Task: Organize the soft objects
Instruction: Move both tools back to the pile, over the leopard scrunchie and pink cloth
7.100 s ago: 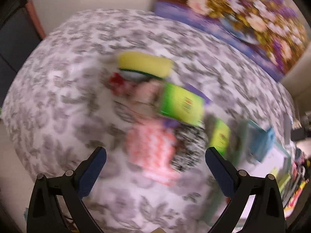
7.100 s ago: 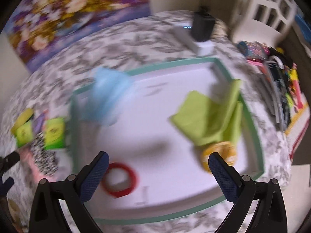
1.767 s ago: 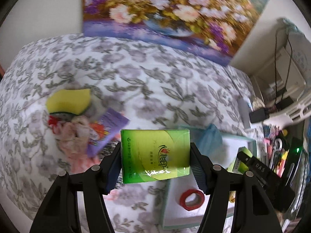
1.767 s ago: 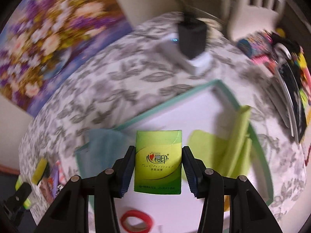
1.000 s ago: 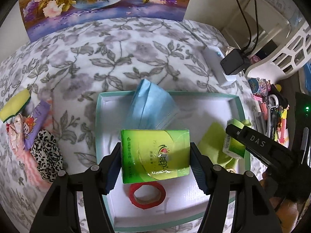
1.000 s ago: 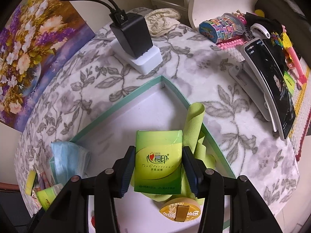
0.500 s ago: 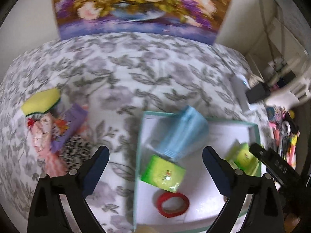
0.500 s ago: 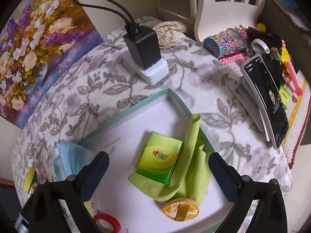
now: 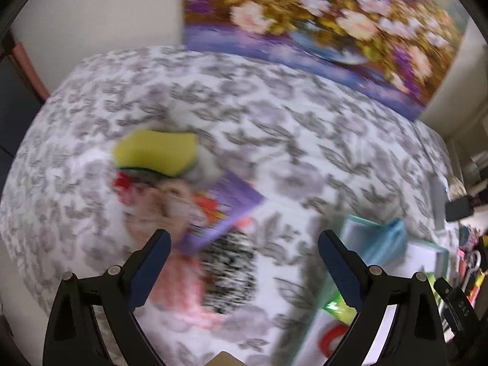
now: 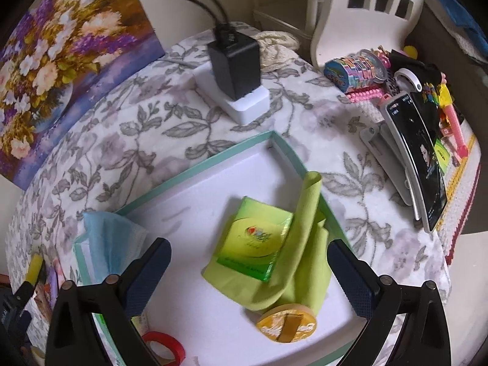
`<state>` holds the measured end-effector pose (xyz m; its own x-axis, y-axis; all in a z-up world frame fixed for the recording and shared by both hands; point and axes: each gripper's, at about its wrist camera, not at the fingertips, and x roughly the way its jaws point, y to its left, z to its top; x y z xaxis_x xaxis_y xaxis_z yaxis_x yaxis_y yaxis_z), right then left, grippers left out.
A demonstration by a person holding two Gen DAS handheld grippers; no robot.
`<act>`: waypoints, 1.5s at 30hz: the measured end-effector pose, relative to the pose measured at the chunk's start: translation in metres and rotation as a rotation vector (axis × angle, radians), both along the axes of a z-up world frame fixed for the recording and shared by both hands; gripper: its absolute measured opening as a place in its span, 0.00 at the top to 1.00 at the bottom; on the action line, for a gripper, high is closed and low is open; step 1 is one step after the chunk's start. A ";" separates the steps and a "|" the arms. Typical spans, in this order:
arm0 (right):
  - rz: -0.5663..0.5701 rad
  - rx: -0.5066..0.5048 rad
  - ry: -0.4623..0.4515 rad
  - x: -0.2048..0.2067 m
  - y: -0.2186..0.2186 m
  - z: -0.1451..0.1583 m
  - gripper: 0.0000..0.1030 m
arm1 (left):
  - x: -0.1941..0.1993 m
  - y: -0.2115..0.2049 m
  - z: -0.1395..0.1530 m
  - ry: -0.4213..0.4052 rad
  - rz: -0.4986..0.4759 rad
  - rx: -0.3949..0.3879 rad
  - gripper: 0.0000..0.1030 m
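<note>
My left gripper (image 9: 244,253) is open and empty above a blurred pile on the floral cloth: a yellow sponge (image 9: 155,152), a purple packet (image 9: 225,210), a black-and-white patterned cloth (image 9: 228,271) and a pink cloth (image 9: 180,286). My right gripper (image 10: 248,262) is open and empty over the white tray (image 10: 213,161). A green tissue pack (image 10: 256,241) lies on a green cloth (image 10: 302,244) in the tray. A blue face mask (image 10: 113,238) hangs over the tray's left rim. A second green pack (image 9: 338,308) lies in the tray in the left wrist view.
The tray also holds a red tape ring (image 10: 164,347) and a yellow round piece (image 10: 286,323). A black charger on a white block (image 10: 235,76), a phone on a stand (image 10: 418,158) and toys stand to the right. A flower painting (image 9: 320,30) leans at the back.
Both grippers have opened and let go of their green tissue packs, which now lie in the tray. My left gripper has swung left, back over the pile.
</note>
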<state>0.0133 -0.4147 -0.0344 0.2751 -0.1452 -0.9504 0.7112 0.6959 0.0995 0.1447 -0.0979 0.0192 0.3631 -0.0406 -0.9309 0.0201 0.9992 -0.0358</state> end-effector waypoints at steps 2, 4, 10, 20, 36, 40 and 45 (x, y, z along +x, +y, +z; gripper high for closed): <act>0.019 -0.003 0.000 0.005 0.010 0.001 0.00 | 0.004 0.018 0.008 -0.014 0.034 0.016 0.06; 0.047 -0.004 0.002 0.011 0.022 0.002 0.00 | 0.007 0.035 0.015 -0.025 0.067 0.018 0.06; 0.171 -0.024 -0.014 0.036 0.071 0.015 0.00 | 0.007 0.093 0.030 -0.057 0.163 0.042 0.06; 0.393 -0.036 -0.046 0.068 0.179 0.036 0.00 | -0.004 0.178 0.021 -0.035 0.307 0.050 0.06; 0.540 0.109 -0.042 0.093 0.261 -0.005 0.00 | 0.001 0.207 0.006 -0.050 0.376 -0.047 0.06; 0.541 0.137 -0.005 0.097 0.264 -0.022 0.00 | 0.006 0.197 -0.008 -0.039 0.351 -0.048 0.06; 0.557 0.163 -0.007 0.101 0.267 -0.032 0.00 | 0.015 0.183 -0.026 0.009 0.309 -0.074 0.06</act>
